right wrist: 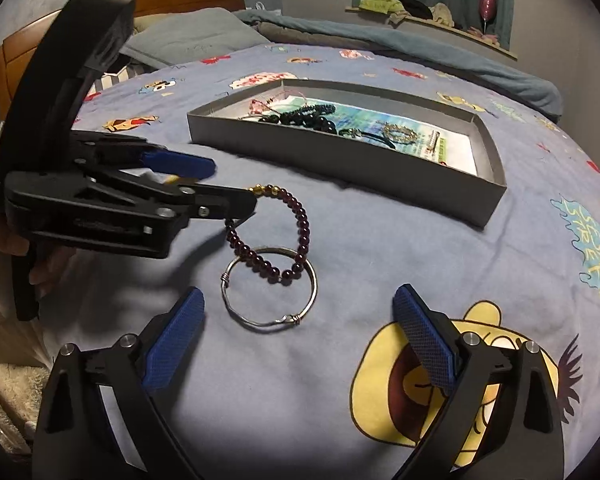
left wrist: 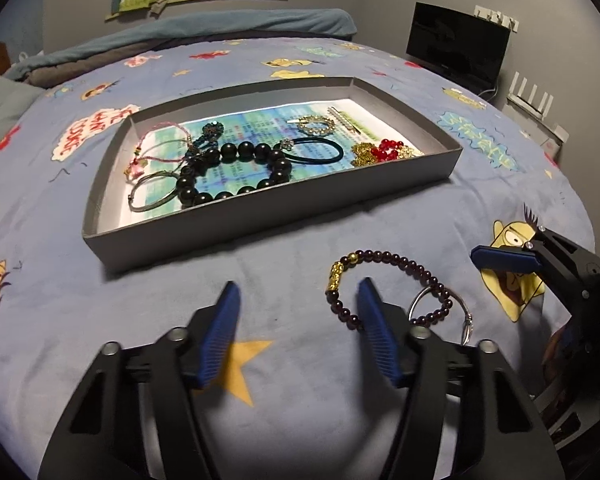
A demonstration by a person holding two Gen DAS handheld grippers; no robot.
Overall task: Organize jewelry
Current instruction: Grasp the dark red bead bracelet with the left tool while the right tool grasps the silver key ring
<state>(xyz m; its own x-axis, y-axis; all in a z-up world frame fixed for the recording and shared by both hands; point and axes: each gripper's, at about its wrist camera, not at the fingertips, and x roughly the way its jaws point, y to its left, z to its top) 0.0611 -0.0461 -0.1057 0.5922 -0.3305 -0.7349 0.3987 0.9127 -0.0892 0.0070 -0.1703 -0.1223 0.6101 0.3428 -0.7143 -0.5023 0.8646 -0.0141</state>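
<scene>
A dark red beaded bracelet (right wrist: 276,236) with gold beads is seen lying on a blue cartoon-print bedspread (left wrist: 300,420), overlapping a thin silver bangle (right wrist: 271,288) that lies flat beside it. The left claw (left wrist: 298,304) is held low over the bed with its blue pads spread and nothing pinched between them; in its own view the right-hand pad is set inside the bracelet's loop, while the other pad is left outside it. The right claw (right wrist: 300,300) is held spread wide just short of the bangle, gripping nothing. Further back on the bed, a shallow grey cardboard tray (left wrist: 268,216) is shown, already filled with jewelry: a large black bead bracelet (left wrist: 236,172), a dark hair tie (left wrist: 320,152), a gold wreath brooch (left wrist: 318,125), red beads (left wrist: 386,150) and thin cord bracelets (left wrist: 156,152). A hand (right wrist: 40,268) is partly seen behind the left claw's handle.
</scene>
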